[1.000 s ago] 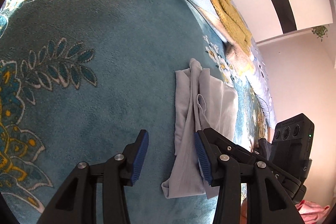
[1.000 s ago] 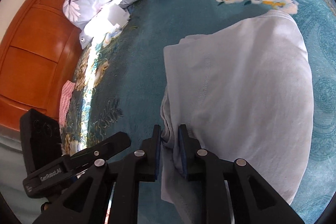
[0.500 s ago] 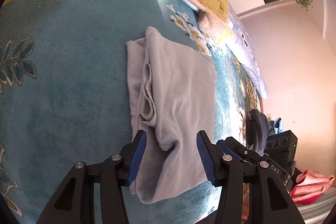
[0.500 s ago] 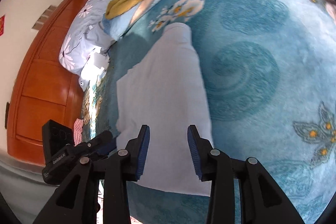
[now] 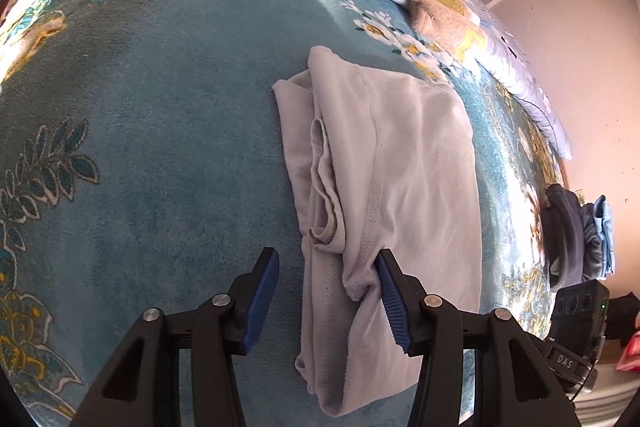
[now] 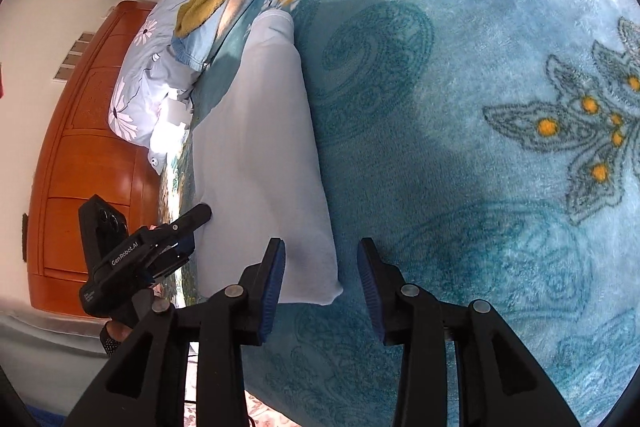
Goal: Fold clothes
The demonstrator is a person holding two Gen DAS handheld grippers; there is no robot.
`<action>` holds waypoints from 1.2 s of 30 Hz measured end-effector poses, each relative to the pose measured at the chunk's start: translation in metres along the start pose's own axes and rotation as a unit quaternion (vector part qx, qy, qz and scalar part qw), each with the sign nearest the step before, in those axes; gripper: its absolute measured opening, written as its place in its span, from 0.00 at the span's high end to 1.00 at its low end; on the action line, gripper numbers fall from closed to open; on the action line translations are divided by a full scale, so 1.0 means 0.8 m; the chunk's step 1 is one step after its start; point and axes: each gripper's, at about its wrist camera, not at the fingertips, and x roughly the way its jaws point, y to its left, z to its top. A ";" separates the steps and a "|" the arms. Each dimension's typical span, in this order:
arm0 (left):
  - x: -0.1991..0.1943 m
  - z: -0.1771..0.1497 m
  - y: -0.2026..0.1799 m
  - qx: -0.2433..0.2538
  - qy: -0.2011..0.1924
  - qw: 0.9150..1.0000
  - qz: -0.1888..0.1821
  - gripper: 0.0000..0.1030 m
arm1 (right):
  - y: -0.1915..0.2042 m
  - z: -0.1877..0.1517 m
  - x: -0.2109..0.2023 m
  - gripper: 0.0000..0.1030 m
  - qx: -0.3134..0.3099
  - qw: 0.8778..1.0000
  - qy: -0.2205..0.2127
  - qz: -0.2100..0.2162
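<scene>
From the left wrist the pale grey garment (image 5: 400,163) lies folded in layers mid-blanket (image 5: 160,107), left gripper (image 5: 328,291) spread empty over its near hem; from the right wrist the right gripper (image 6: 320,279) gapes empty at its near corner, any further folds unsettled.

Left hand-held gripper (image 5: 326,301) and right hand-held gripper (image 6: 321,285) — both spread wide, gripping nothing.

Both wrist views look down close, sharing the garment (image 5: 400,163).
</scene>
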 end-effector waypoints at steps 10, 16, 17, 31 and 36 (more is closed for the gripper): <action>-0.032 0.018 0.024 -0.031 -0.034 0.999 0.018 0.48 | -0.012 -0.014 0.009 0.63 0.030 0.997 -0.001 0.069; -0.033 0.023 0.028 -0.045 -0.036 0.998 0.018 0.48 | -0.016 -0.013 0.010 0.69 0.038 0.996 -0.003 0.077; -0.031 0.024 0.027 -0.046 -0.034 0.998 0.017 0.48 | -0.017 -0.013 0.011 0.69 0.039 0.996 -0.002 0.080; -0.023 0.026 0.010 -0.036 -0.025 0.999 0.019 0.48 | -0.027 -0.015 0.013 0.78 0.065 0.992 -0.018 0.108; -0.023 0.027 0.009 -0.037 -0.026 0.999 0.023 0.48 | -0.035 -0.016 0.010 0.91 0.087 0.989 -0.018 0.117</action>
